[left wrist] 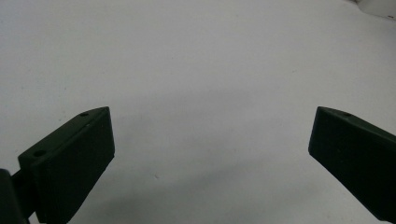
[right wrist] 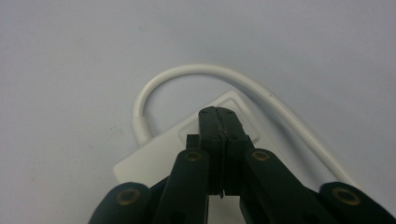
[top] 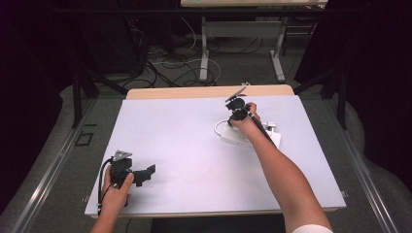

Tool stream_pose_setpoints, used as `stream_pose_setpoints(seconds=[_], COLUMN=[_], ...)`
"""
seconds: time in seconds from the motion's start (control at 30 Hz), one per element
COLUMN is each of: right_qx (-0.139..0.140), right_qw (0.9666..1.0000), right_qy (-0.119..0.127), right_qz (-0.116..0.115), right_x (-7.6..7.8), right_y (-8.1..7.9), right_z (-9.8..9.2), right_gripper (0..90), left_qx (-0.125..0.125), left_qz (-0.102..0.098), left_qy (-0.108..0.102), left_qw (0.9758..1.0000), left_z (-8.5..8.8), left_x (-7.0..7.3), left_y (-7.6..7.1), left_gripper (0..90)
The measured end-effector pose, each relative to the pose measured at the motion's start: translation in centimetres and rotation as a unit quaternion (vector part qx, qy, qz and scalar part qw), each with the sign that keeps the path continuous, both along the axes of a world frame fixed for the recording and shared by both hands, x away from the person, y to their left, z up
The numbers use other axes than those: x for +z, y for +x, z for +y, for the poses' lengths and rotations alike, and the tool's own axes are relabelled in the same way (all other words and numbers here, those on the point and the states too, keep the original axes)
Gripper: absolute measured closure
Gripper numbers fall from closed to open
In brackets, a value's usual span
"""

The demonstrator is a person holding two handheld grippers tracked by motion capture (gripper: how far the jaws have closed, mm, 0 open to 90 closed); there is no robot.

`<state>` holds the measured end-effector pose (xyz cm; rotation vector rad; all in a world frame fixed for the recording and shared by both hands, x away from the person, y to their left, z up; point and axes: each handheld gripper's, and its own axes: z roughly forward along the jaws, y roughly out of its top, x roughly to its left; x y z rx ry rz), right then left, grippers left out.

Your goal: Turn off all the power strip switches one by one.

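Right gripper view: the right gripper (right wrist: 219, 114), jaws clenched with nothing between them, is lowered over the white power strip (right wrist: 161, 151) on the surface (right wrist: 70, 70). A press seems intended; careful aiming is needed. The left gripper (left wrist: 210, 154) is released.

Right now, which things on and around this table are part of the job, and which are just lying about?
In the job:
right gripper, shut, above the power strip
power strip
its white cable

Lying about:
left gripper, open, nothing between the jaws
floor cables beyond the table
far desk
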<state>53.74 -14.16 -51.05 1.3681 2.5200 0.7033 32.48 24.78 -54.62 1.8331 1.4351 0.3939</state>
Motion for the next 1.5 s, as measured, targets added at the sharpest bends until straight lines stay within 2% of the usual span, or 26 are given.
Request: stream_pose_setpoints(seconds=[0.07, 0.1, 0.13, 0.3, 0.37, 0.47, 0.5, 0.53, 0.6, 0.73, 0.77, 0.9, 0.97, 1.0, 1.03, 1.17, 1.2, 1.23, 1.27, 1.3, 1.5], right_qx=[0.005, 0.004, 0.01, 0.006, 0.01, 0.004, 0.014, 0.011, 0.007, 0.001, 0.003, 0.009, 0.011, 0.009, 0.007, 0.014, 0.006, 0.018, 0.009, 0.016, 0.005], right_qw=[1.0, 0.9999, 0.9999, 1.0, 0.9999, 0.9999, 0.9994, 0.9998, 0.9997, 0.9999, 0.9999, 0.9998, 0.9998, 0.9999, 0.9998, 0.9997, 0.9999, 0.9996, 0.9998, 0.9994, 0.9993], right_qy=[0.003, -0.009, -0.001, -0.002, -0.002, 0.004, -0.031, -0.012, -0.011, -0.004, -0.013, -0.016, -0.017, -0.01, -0.018, -0.02, -0.013, -0.022, -0.019, -0.03, -0.036], right_qz=[-0.008, -0.007, -0.011, -0.005, -0.014, -0.014, 0.002, -0.015, -0.02, -0.015, -0.007, 0.001, 0.003, 0.0, 0.004, 0.007, 0.002, 0.007, 0.003, 0.009, 0.011], right_x=[-0.1, -0.2, -0.3, -0.2, -0.4, -0.5, 0.0, -0.4, -0.4, -0.1, 0.0, 0.1, 0.1, 0.2, 0.4, 0.7, 0.7, 0.9, 0.8, 1.0, 1.4], right_y=[0.1, 0.1, 0.1, 0.1, 0.1, 0.0, 0.0, 0.0, -0.1, -0.1, -0.1, -0.3, -0.3, -0.4, -0.5, -0.6, -0.7, -0.7, -0.8, -0.7, -0.8], right_z=[0.0, 0.1, 0.0, -0.1, 0.0, 0.1, 0.1, 0.2, 0.2, 0.0, 0.0, -0.3, -0.4, -0.4, -0.5, -0.8, -0.8, -1.1, -1.2, -1.4, -2.9], right_gripper=[90.0, 90.0, 90.0, 90.0, 90.0, 90.0, 90.0, 90.0, 90.0, 90.0, 90.0, 90.0, 90.0, 90.0, 90.0, 90.0, 90.0, 90.0, 90.0, 90.0, 90.0], left_qx=[0.0, 0.0, 0.0, -0.001, 0.001, -0.002, -0.002, -0.003, -0.002, -0.002, -0.002, -0.003, -0.002, -0.003, -0.004, -0.005, -0.004, -0.004, -0.004, -0.003, -0.003], left_qz=[0.0, 0.0, 0.0, 0.0, 0.001, 0.001, 0.001, 0.004, 0.001, 0.001, 0.001, 0.0, 0.0, 0.0, 0.0, 0.0, -0.001, 0.0, 0.0, 0.0, 0.001], left_qy=[0.0, 0.002, 0.002, 0.001, -0.001, 0.003, 0.003, 0.005, 0.003, 0.003, 0.003, 0.003, 0.002, 0.002, 0.003, 0.003, 0.002, 0.003, 0.003, 0.003, 0.004], left_qw=[1.0, 1.0, 1.0, 1.0, 1.0, 1.0, 1.0, 1.0, 1.0, 1.0, 1.0, 1.0, 1.0, 1.0, 1.0, 1.0, 1.0, 1.0, 1.0, 1.0, 1.0], left_z=[0.0, 0.0, 0.0, -0.1, -0.1, -0.1, -0.1, -0.1, -0.2, -0.1, -0.1, -0.1, -0.1, -0.1, -0.1, -0.2, -0.2, -0.2, -0.1, -0.1, -0.2], left_x=[0.0, 0.0, 0.0, 0.0, 0.0, -0.1, -0.1, 0.0, -0.1, 0.0, 0.0, 0.0, 0.0, 0.0, 0.0, 0.0, 0.0, 0.0, 0.0, 0.0, 0.0], left_y=[0.0, 0.0, 0.0, 0.0, -0.1, 0.0, 0.0, -0.1, -0.1, 0.0, 0.0, 0.0, 0.0, 0.0, 0.0, 0.0, 0.0, 0.0, 0.0, 0.0, 0.0], left_gripper=[0.4, 0.4, 0.4, 0.4, 0.4, 0.4, 0.4, 0.4, 0.4, 0.4, 0.4, 0.4, 0.4, 0.4, 0.4, 0.4, 0.4, 0.4, 0.4, 0.4, 0.4])
